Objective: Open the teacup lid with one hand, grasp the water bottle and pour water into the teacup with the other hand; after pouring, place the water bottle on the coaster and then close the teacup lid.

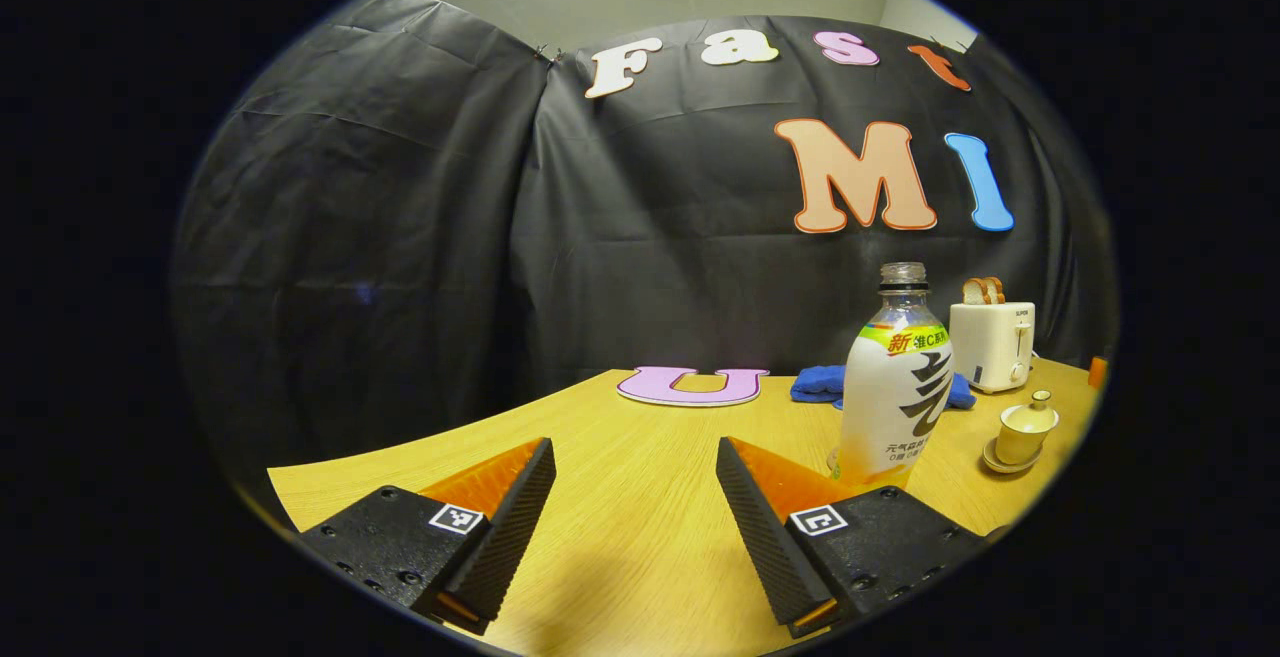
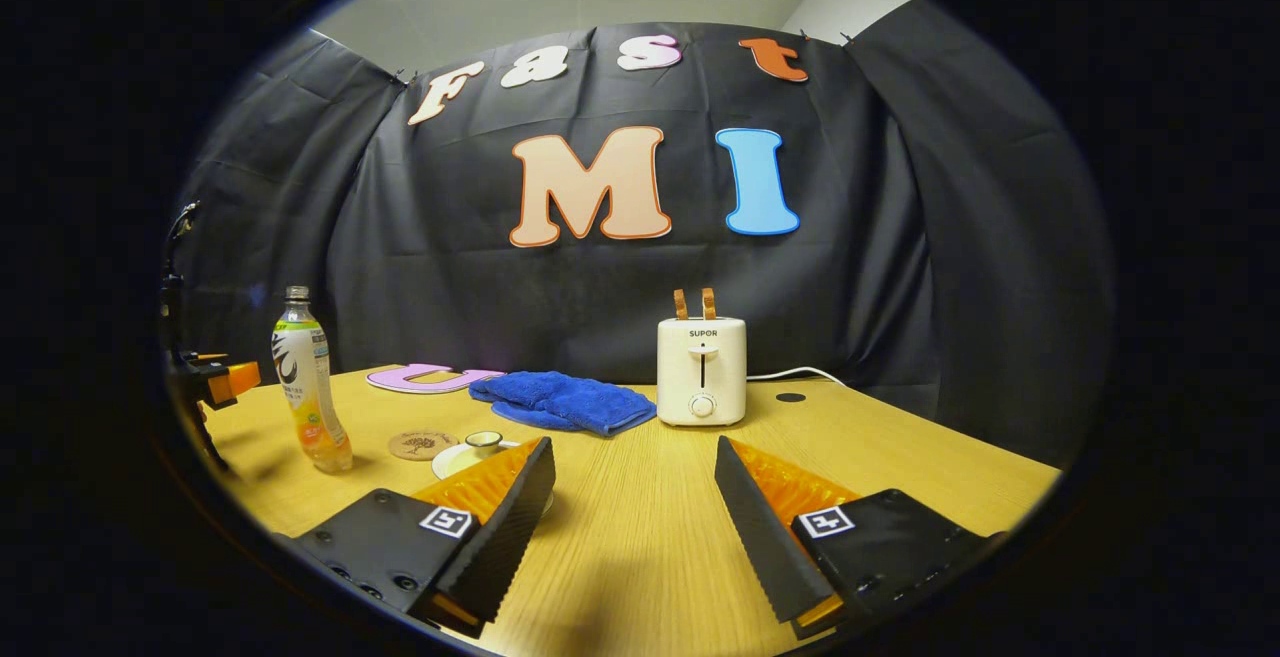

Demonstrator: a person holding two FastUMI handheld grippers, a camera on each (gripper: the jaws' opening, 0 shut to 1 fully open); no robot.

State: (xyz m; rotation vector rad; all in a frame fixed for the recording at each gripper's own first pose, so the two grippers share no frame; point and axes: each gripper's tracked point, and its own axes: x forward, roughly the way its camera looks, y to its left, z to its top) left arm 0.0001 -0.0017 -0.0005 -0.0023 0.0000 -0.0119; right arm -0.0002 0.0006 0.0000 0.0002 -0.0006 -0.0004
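In the left gripper view, a clear water bottle (image 1: 895, 387) with a white label and no cap stands on the wooden table, just right of my right-hand finger. Farther right is a cream teacup (image 1: 1024, 427) with its lid on, set on a saucer. My left gripper (image 1: 634, 452) is open and holds nothing. In the right gripper view, the bottle (image 2: 308, 387) stands far left, and a round cork coaster (image 2: 423, 444) lies right of it. The teacup (image 2: 484, 441) is partly hidden behind my left-hand finger. My right gripper (image 2: 634, 449) is open over bare table. The left gripper (image 2: 222, 378) shows at the left edge.
A white toaster (image 2: 702, 370) with two bread slices stands at the back, its cord trailing right. A folded blue cloth (image 2: 565, 400) lies left of it. A pink flat cut-out (image 2: 425, 378) rests on the table (image 2: 900, 447) near the wall.
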